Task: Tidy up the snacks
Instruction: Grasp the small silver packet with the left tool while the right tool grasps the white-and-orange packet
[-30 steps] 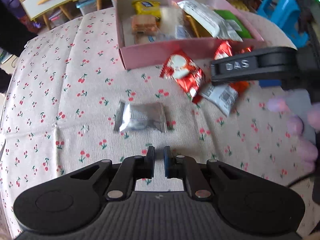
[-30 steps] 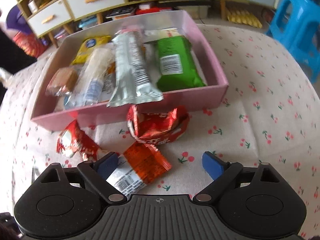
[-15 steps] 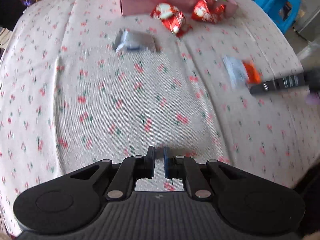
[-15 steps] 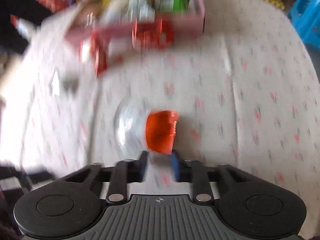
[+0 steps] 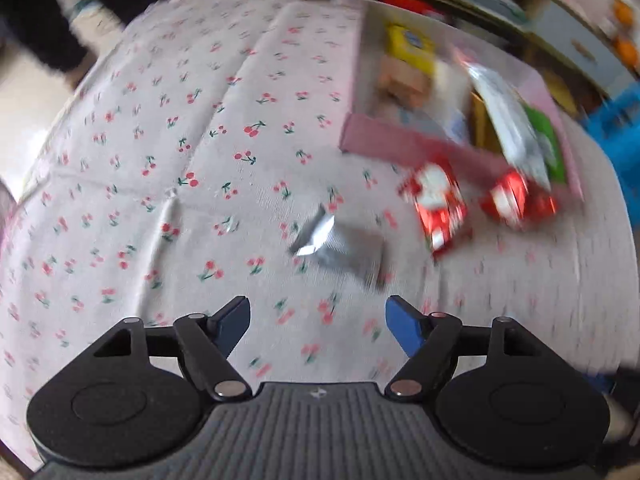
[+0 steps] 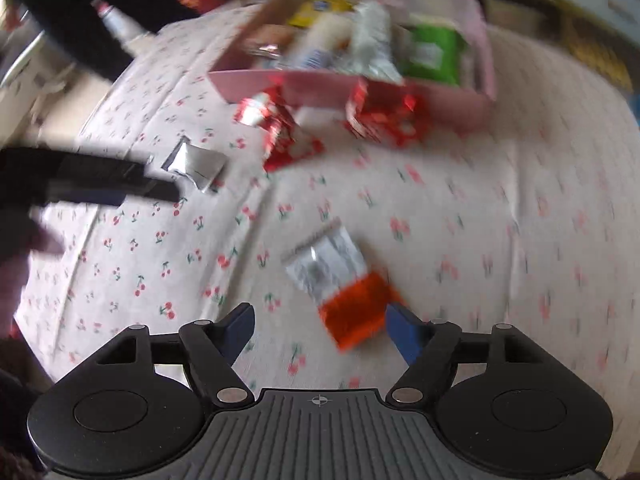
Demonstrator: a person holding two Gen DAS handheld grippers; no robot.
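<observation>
My left gripper (image 5: 318, 318) hangs over the cherry-print cloth, its jaws opening with nothing between them. A silver packet (image 5: 340, 248) lies just ahead of it. Two red packets (image 5: 438, 204) (image 5: 516, 198) rest against the pink box (image 5: 400, 144), which holds several snacks. My right gripper (image 6: 320, 326) is opening too. An orange and silver packet (image 6: 340, 280) lies flat on the cloth, its orange end between the fingers, close to the right pad, and neither pad presses on it. In the right wrist view a finger of my left gripper (image 6: 120, 176) reaches towards the silver packet (image 6: 196, 164).
The pink box (image 6: 320, 84) holds yellow, green (image 6: 432, 54) and silver wrappers. Wooden drawers and shelves stand behind the table. A blue stool (image 5: 616, 128) is at the right. The cloth (image 5: 160, 140) drops away at the left edge.
Both grippers went from shut to open. The right one let go of the orange and silver packet, which now lies on the cloth. The left one swung back towards the silver packet.
</observation>
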